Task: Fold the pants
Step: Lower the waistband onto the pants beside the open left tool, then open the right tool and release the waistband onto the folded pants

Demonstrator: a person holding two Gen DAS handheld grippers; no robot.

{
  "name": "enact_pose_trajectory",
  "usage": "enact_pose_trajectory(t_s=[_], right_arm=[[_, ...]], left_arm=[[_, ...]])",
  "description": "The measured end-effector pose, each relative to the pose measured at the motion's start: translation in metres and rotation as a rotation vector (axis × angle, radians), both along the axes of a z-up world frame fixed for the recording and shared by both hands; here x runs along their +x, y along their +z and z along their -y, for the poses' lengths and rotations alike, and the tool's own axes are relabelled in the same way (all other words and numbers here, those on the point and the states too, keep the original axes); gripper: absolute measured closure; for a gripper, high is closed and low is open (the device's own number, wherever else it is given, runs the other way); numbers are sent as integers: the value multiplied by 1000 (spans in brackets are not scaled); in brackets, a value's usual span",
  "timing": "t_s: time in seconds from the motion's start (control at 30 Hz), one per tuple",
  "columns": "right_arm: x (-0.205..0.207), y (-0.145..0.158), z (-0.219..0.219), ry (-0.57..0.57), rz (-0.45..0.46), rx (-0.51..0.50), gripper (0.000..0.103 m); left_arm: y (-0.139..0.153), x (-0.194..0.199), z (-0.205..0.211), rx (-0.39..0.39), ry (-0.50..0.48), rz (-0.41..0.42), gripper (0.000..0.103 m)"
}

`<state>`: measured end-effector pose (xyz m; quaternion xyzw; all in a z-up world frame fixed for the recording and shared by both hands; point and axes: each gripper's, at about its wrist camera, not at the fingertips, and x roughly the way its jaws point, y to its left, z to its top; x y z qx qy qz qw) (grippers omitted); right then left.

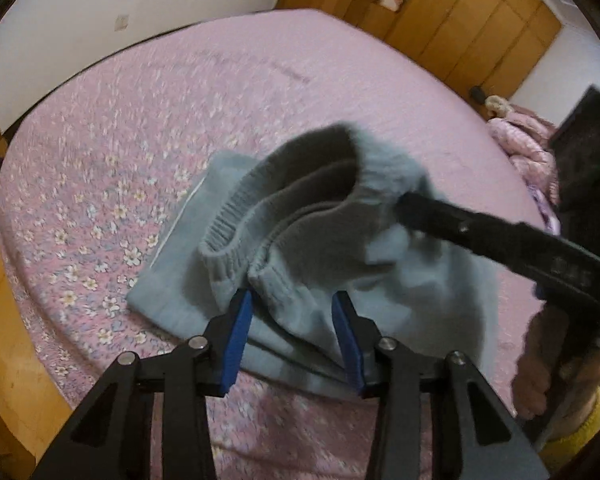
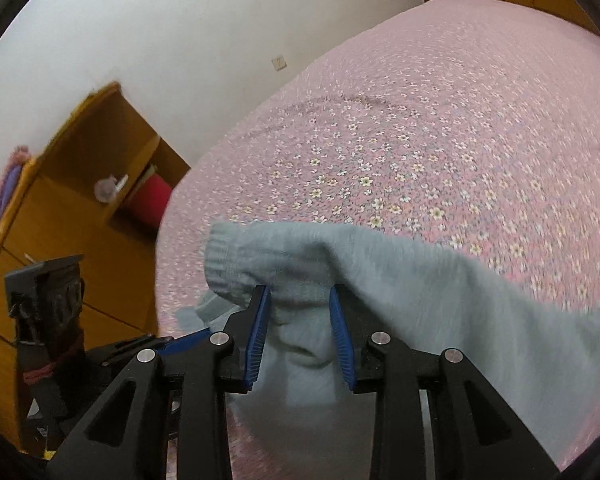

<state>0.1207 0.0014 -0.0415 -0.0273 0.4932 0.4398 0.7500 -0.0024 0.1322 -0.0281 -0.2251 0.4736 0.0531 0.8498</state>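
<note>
The light grey-blue pants (image 1: 300, 264) lie partly folded on the pink floral bed (image 1: 140, 128), their ribbed waistband lifted open. My left gripper (image 1: 292, 300) has blue pads on either side of the near waistband edge and grips the fabric. My right gripper (image 2: 300, 300) is shut on the pants' waistband (image 2: 300, 276) and holds it above the bed; its black arm (image 1: 500, 240) shows in the left wrist view reaching in from the right. The pants legs (image 2: 500, 320) trail off to the right.
The pink floral bed (image 2: 420, 140) fills both views. A wooden wardrobe (image 1: 460, 12) stands behind it. A wooden bedside shelf (image 2: 80, 184) with a red item is at the left. A pink quilted garment (image 1: 528, 144) lies at the bed's right edge.
</note>
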Motion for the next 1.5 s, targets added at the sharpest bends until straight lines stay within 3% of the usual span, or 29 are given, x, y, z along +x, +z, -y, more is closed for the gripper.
enact_pose_trajectory(t_s=[0.13, 0.23, 0.27, 0.3, 0.37, 0.47, 0.57, 0.63, 0.77, 0.93, 1.1, 1.23, 1.37, 1.47, 1.5], right_arm=[[8, -13, -11, 20, 17, -41, 70], [14, -19, -15, 15, -3, -43, 70], [15, -19, -14, 10, -12, -35, 70], [17, -16, -10, 6, -21, -16, 70], [16, -10, -5, 6, -10, 20, 70], [16, -11, -13, 15, 32, -14, 70], [22, -31, -30, 26, 5, -82, 70], [22, -41, -38, 37, 39, -98, 70], [18, -35, -37, 46, 61, -112, 70], [2, -19, -2, 20, 57, -72, 70], [-12, -10, 48, -57, 54, -47, 70], [-19, -10, 90, -143, 25, -18, 70], [-25, -16, 118, -213, 0, -6, 70], [-23, -19, 133, -259, -23, 6, 70], [-23, -18, 139, -272, -24, 15, 70]], left_arm=[[-10, 9, -9, -53, 44, -2, 60], [-10, 20, -8, -44, 40, 15, 61], [-9, 22, -8, -36, 46, 15, 81], [-7, 22, -9, -28, 57, 25, 92], [2, 17, -14, -65, 66, 78, 92], [14, 9, -25, -47, 90, 105, 92], [1, 10, -36, -57, 113, 54, 90], [-14, 12, -40, -103, 133, 16, 88], [-11, 7, -45, -98, 143, 35, 74], [-5, 7, -49, -60, 135, 57, 65], [-10, 9, -55, -78, 120, 79, 63], [-24, 14, -59, -124, 133, 83, 63], [-26, 16, -57, -119, 154, 97, 64], [-24, 14, -50, -108, 162, 111, 83], [-18, 8, -46, -107, 165, 134, 85]])
